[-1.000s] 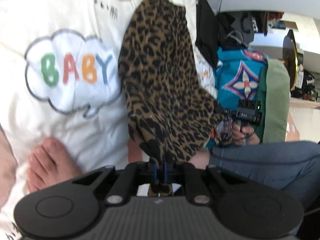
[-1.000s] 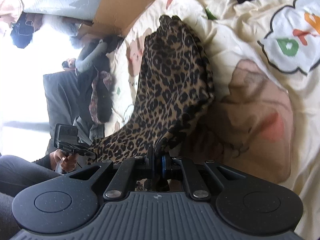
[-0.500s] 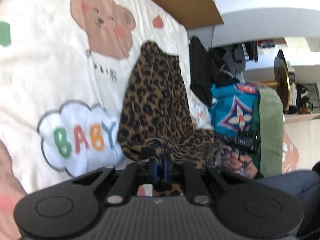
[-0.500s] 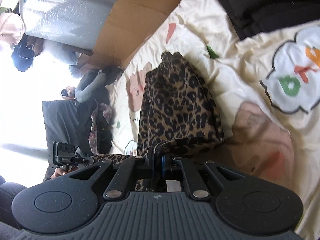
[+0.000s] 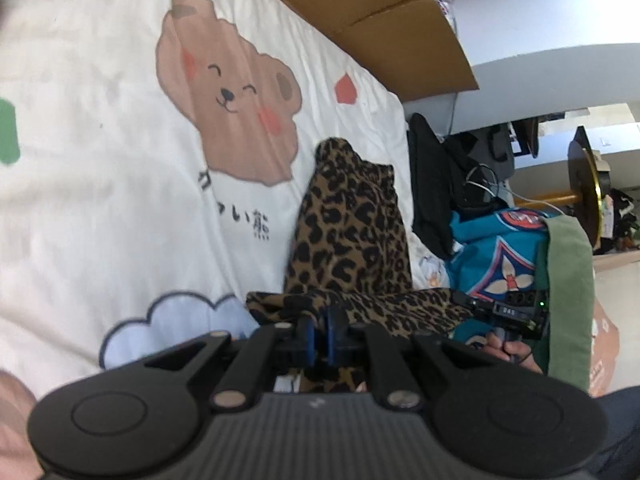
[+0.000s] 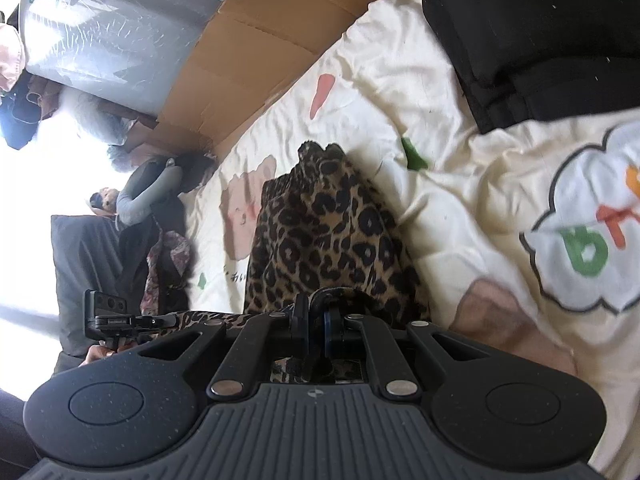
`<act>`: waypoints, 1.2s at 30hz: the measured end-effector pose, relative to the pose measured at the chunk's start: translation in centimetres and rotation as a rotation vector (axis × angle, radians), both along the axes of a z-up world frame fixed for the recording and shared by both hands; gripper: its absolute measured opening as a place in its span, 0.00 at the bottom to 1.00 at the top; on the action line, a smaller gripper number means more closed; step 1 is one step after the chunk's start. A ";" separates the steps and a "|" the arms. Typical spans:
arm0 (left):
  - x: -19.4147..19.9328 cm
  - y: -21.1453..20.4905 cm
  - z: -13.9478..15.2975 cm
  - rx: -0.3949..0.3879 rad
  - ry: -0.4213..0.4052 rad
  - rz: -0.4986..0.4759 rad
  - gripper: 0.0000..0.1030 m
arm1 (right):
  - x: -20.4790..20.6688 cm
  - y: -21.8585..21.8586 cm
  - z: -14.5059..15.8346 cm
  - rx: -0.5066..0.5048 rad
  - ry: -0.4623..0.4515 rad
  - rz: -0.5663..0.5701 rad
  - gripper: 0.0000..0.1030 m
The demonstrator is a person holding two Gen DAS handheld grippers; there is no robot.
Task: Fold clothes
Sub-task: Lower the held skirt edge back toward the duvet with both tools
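A leopard-print garment lies on a cream quilt printed with a bear and a cloud. Its near edge is lifted and stretched level between both grippers. My left gripper is shut on one end of that edge. My right gripper is shut on the other end, with the garment spreading away beyond it. Across the stretched edge, each wrist view catches the opposite gripper: the right one, the left one. The cloth pinched between the pads is mostly hidden by the fingers.
A flattened cardboard sheet borders the quilt's far edge. A black folded garment lies on the quilt at the upper right of the right wrist view. A teal patterned cloth and green fabric sit beside the quilt.
Both grippers have carried the garment's near edge forward over the rest of it, so the visible leopard cloth is shorter. The BABY cloud has slid toward the frame edges.
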State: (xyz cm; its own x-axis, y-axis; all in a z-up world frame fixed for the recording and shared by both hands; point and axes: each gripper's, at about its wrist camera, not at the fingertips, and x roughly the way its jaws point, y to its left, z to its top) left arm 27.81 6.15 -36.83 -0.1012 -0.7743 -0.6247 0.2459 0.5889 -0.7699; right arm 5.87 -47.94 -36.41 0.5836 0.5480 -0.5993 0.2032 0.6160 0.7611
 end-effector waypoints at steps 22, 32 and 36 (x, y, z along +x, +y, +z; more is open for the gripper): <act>3.8 -3.1 -1.4 0.136 -0.074 0.077 0.11 | 3.9 -1.3 -3.4 -0.029 0.052 -0.092 0.09; 1.9 -1.2 1.1 0.148 -0.124 0.095 0.44 | 1.7 -0.6 0.2 -0.102 0.022 -0.063 0.50; 0.2 -2.4 0.8 0.156 -0.130 0.018 0.44 | 1.4 1.8 1.1 -0.172 0.011 0.036 0.50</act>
